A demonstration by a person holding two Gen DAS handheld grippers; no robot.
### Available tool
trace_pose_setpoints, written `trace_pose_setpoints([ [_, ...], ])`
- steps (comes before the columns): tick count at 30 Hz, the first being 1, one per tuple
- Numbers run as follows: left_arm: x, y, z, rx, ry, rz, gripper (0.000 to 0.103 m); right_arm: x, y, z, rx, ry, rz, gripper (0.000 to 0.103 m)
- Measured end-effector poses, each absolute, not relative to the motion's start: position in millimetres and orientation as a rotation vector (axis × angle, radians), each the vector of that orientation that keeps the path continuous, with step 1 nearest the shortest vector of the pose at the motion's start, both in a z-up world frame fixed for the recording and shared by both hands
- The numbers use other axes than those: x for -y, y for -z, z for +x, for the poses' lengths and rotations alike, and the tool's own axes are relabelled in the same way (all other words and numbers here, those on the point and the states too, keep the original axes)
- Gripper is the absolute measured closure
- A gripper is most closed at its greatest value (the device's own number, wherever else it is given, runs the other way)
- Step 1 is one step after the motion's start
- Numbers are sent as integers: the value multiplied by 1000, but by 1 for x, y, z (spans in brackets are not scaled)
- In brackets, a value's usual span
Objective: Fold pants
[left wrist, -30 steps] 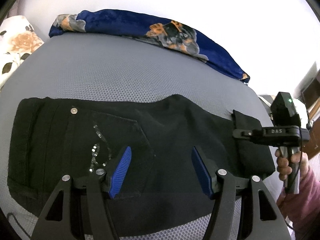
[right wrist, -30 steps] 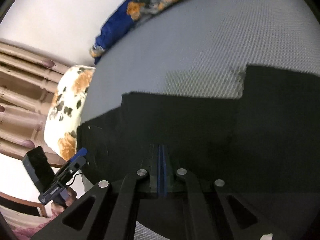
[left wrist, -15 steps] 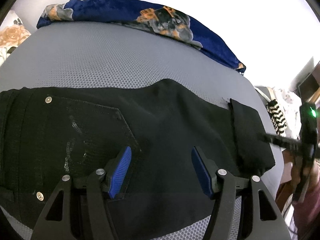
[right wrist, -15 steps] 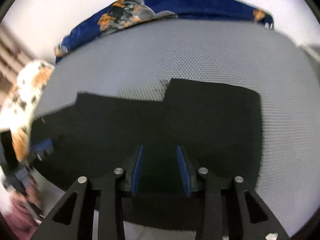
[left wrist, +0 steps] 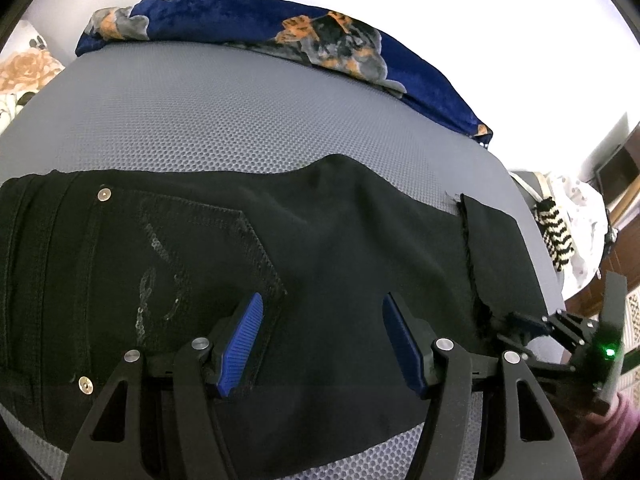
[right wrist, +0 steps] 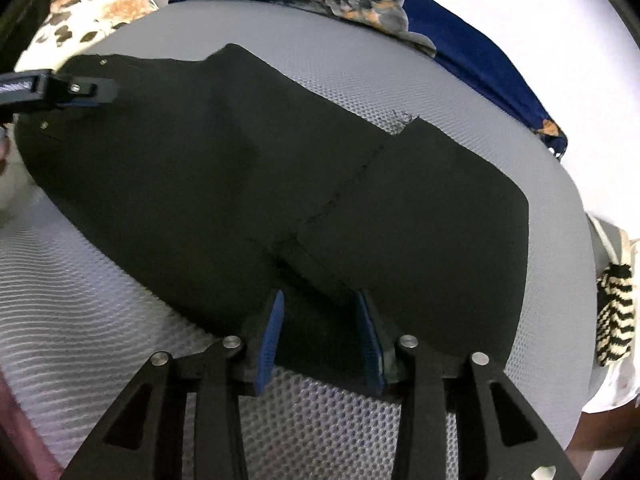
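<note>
Both the left gripper point(left wrist: 322, 340) and right gripper point(right wrist: 320, 342) hover with fingers spread, holding nothing, over black denim pants point(left wrist: 340, 248) lying folded on a grey mesh-covered bed point(left wrist: 224, 120).

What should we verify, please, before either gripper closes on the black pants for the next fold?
1. Left gripper open: ok, blue pads wide apart over the black denim pants.
2. Right gripper open: ok, pads apart over the near hem.
3. Fabric between any pads: cannot tell; neither visibly pinches cloth.
4. Pants lying flat: ok, spread on the grey mesh mattress, one end already folded over.
5. Fold path free: ok, the blue floral blanket lies at the far edge, apart from the pants.
</note>
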State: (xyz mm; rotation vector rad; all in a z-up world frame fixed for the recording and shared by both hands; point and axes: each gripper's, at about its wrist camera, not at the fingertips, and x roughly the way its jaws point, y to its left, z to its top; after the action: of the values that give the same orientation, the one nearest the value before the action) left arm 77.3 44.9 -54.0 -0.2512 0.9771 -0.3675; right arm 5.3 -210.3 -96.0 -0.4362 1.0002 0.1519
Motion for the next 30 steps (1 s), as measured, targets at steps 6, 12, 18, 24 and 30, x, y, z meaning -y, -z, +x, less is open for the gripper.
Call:
trace_pose_setpoints([
  [6,-50,54,73,-978,350,-261,40,220,94,21,-934,-73,-404,71],
  [12,-54,55,72,-981,342,-264,40,229,94,36,-915,-58,-298,80],
  [18,-53,55,72,-981,343,-258,40,219,98,38,-944,-110,-293,72],
  [24,-54,54,70,-985,359,-267,40,218,93,26,-964,-143,-297,67],
  [30,-28,53,74,-1055,504,-284,40,244,81,16,-966,-159,-91,57],
])
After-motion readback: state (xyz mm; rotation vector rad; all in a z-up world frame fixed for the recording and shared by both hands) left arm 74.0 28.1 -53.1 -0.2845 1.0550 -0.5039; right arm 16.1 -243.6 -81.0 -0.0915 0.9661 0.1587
